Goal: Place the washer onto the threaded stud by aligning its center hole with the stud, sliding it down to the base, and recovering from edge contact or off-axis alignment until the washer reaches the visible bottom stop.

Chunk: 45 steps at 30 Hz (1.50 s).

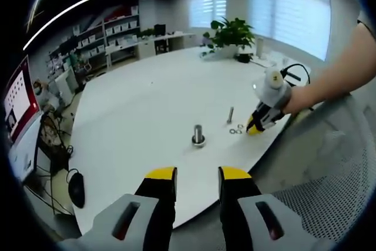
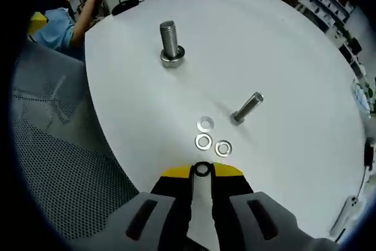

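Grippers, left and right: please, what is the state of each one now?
Left gripper: open, holding nothing, above the table edge.
Right gripper: closed on a washer at its tips.

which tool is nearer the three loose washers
Right. The right tool sits just short of the washers, pinching another washer at its tips. The left tool hangs back at the table's edge, past the big stud.

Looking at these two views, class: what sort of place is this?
Probably an office or lab workspace: a large white table, shelving with storage bins, a monitor and a potted plant by blinded windows.
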### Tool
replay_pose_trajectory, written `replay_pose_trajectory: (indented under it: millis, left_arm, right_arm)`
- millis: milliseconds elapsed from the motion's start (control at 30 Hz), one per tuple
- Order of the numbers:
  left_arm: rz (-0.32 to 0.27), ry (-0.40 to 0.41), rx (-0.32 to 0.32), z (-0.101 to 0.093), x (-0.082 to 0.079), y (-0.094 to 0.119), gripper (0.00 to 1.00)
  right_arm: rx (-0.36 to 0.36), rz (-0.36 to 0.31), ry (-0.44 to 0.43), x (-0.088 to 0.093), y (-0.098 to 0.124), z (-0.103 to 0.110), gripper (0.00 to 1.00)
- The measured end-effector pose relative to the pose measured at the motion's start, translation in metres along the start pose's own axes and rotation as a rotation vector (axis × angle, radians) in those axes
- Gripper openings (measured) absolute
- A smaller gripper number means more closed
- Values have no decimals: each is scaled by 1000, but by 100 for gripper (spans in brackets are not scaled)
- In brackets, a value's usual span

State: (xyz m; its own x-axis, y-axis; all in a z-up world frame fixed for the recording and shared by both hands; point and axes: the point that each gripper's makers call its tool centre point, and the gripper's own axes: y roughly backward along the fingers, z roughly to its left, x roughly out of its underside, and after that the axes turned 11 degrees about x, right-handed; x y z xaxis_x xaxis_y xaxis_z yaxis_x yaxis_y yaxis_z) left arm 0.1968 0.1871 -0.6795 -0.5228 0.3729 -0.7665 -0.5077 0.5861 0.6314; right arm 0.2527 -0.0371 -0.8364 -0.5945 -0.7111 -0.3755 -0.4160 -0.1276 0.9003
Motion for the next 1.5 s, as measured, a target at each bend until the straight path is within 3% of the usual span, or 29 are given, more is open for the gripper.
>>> replay_pose_trajectory:
  millis: [600,1100,1500]
  left_arm:
    - [0,-3,0,0,0,1,26]
    - [-5,-2,-2,0,-1,1,26]
    - [-5,0,-6,1,-1,1,26]
  right_arm:
    - [25,-49,-74,-14,24,-28,13]
    - [38,-113,-32,-51,35,-47,13]
    - [36,-127,1,-66,35,-53,13]
